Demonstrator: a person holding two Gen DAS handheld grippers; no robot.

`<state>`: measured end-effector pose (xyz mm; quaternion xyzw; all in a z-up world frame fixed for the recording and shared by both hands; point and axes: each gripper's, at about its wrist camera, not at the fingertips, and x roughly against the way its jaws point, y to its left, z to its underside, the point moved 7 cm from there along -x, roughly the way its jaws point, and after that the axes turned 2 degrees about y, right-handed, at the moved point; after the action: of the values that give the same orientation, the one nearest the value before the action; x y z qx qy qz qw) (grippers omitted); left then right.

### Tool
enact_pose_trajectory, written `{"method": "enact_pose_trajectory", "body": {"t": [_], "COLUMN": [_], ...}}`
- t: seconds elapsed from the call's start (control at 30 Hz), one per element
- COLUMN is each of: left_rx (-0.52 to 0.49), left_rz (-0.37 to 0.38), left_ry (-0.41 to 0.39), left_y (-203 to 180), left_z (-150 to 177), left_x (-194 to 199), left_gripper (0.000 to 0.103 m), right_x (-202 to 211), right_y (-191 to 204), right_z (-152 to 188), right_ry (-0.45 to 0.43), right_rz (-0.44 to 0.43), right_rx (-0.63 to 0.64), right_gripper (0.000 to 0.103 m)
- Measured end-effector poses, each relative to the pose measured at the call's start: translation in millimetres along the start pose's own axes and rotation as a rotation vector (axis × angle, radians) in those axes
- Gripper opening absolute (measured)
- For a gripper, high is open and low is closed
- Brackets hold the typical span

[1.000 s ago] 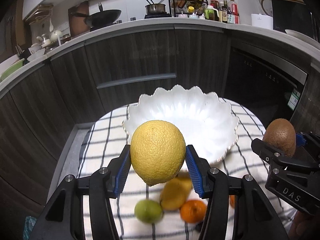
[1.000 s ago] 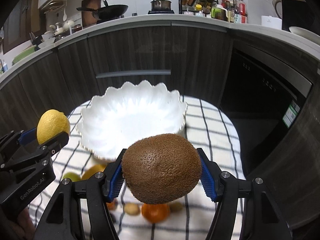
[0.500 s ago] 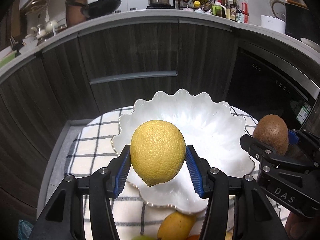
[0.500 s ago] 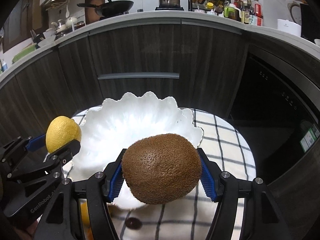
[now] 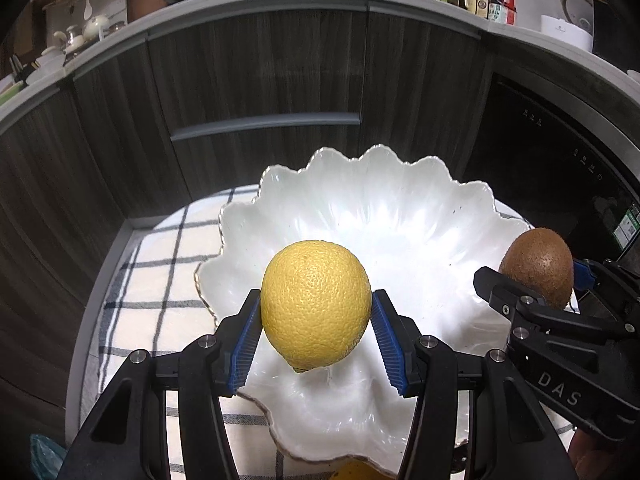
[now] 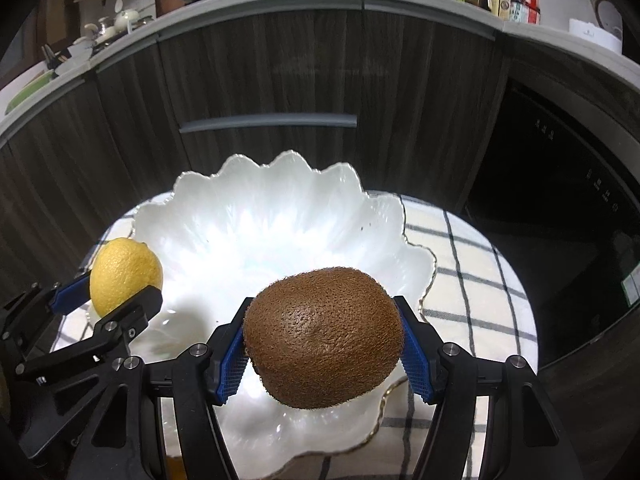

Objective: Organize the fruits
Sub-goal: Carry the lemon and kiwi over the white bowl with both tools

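Observation:
My left gripper (image 5: 316, 340) is shut on a yellow lemon (image 5: 315, 305) and holds it above the near part of a white scalloped bowl (image 5: 400, 216). My right gripper (image 6: 324, 350) is shut on a brown kiwi (image 6: 323, 337), also above the bowl (image 6: 256, 216), toward its right side. The kiwi (image 5: 536, 266) and right gripper show at the right of the left wrist view. The lemon (image 6: 125, 276) shows at the left of the right wrist view. The bowl holds no fruit.
The bowl stands on a round table with a checked cloth (image 5: 152, 280). A yellow fruit (image 5: 352, 472) peeks out below the bowl's near rim. Dark kitchen cabinets (image 5: 260, 80) curve close behind, and a dark appliance front (image 6: 568, 184) stands at the right.
Both grippers have moved forward and lowered over the bowl with their fruits. The loose fruits on the cloth have slid out of view below.

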<state>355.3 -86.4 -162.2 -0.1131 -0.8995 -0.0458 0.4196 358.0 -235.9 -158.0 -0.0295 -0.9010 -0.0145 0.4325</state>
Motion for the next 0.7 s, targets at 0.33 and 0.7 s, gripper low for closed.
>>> {"method": "enact_pose_trajectory", "body": {"t": [0.33,0.7], "left_rx": [0.009,0.002], "left_rz": [0.016,0.006], "left_ry": [0.045,0.098], "left_y": [1.3,3.0], "left_z": [5.8,19.2], "left_x": [-13.8,-27.6], "left_gripper": [0.053,0.054], "right_x": [-23.6,-33.6], "right_y": [-1.4,1.4], "right_z": [9.5,17.7], "right_ry": [0.067,0.1], "right_rz": [-0.005,-0.004], "right_rx": [-0.004,0.01], "right_gripper": [0.066,0.066]}}
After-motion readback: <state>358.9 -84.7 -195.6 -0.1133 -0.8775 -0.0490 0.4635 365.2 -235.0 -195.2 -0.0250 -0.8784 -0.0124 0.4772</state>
